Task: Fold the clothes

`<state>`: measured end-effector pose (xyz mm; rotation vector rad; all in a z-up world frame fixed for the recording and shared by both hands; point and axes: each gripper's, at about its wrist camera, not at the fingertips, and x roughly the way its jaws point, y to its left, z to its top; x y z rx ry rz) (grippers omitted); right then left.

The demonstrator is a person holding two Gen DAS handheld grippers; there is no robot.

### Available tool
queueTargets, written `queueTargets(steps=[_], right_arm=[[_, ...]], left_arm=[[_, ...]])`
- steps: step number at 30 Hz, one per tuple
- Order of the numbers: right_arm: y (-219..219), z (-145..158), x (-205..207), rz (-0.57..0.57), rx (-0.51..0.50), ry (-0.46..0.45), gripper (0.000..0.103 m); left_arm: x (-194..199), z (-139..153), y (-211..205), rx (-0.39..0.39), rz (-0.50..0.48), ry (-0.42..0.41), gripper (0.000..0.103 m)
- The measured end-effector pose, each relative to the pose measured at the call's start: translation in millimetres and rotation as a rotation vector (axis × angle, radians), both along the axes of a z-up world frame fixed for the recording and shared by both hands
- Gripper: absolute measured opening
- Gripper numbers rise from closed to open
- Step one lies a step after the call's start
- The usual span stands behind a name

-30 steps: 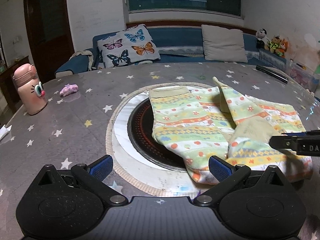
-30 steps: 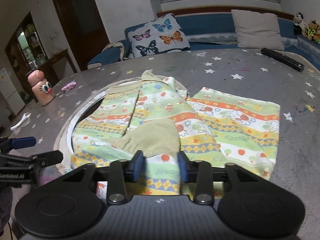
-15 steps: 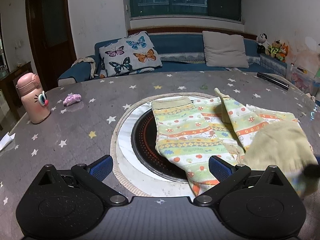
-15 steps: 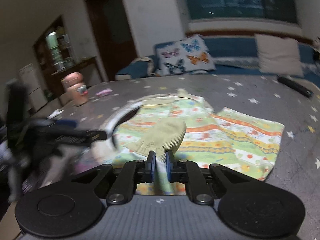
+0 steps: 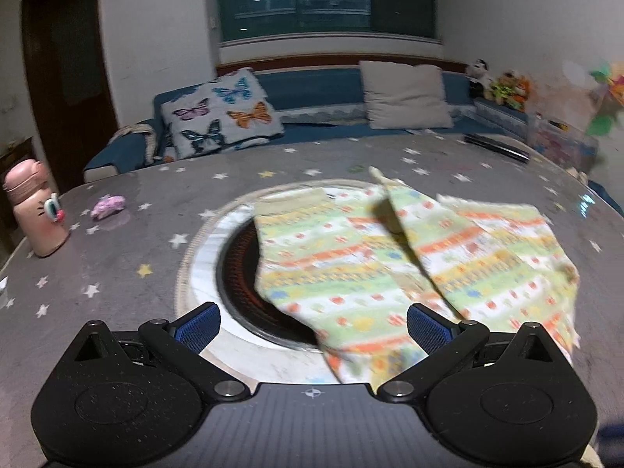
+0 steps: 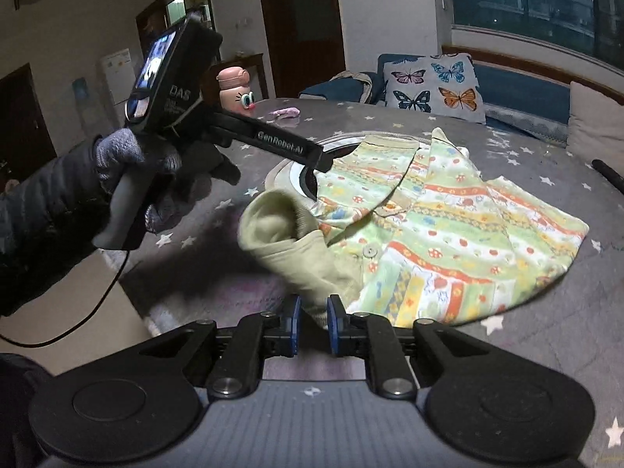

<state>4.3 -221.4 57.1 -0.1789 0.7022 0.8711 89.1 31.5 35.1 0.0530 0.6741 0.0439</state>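
Note:
A green, yellow and orange striped child's garment [image 5: 390, 265] lies on the grey star-patterned table, partly over a round inset burner [image 5: 241, 273]. It also shows in the right wrist view [image 6: 448, 226]. My right gripper [image 6: 311, 325] is shut on the garment's plain olive ribbed cuff [image 6: 296, 249] and holds it lifted toward the near left. My left gripper [image 5: 312, 325] is open and empty, raised above the garment's near edge. In the right wrist view the left gripper [image 6: 312, 154] is held up in a gloved hand over the burner.
A pink cartoon bottle [image 5: 35, 210] and a small pink item [image 5: 109, 206] sit at the table's left. A black remote [image 5: 495, 148] lies at the far right. Behind the table is a blue sofa with a butterfly pillow [image 5: 222, 113].
My right gripper closed on the olive cuff and pulled it up and to the left. My left gripper rose and tilted back from the table.

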Motion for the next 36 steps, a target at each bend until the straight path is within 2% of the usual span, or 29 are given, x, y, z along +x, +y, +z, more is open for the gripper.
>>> queueTargets(steps=[6, 13, 17, 22, 26, 29, 32, 36], right_arm=[[6, -8, 21, -0.052, -0.004, 0.013, 0.015], [17, -22, 46, -0.106, -0.023, 0.036, 0.015], [28, -37, 58, -0.099, -0.071, 0.065, 0.015], [31, -21, 81, -0.135, -0.063, 0.01, 0.016], [41, -15, 119, -0.194, -0.066, -0.032, 0.024], [50, -12, 147, -0.24, -0.072, -0.064, 0.035], [63, -13, 177, -0.276, -0.079, -0.085, 0.037], [83, -22, 208, -0.277, -0.089, -0.088, 0.045]], left_arm=[[-18, -19, -21, 0.039, -0.091, 0.033, 0.103], [-33, -39, -22, 0.074, -0.116, 0.083, 0.103], [-30, -30, -15, 0.057, -0.105, 0.059, 0.103], [-14, -16, -9, 0.042, -0.087, 0.012, 0.103], [5, -10, -3, 0.03, -0.065, 0.0, 0.103], [22, -9, 2, 0.023, -0.045, 0.009, 0.102], [39, -11, 7, 0.027, -0.04, 0.019, 0.102], [65, -13, 8, 0.039, -0.041, 0.028, 0.096]])
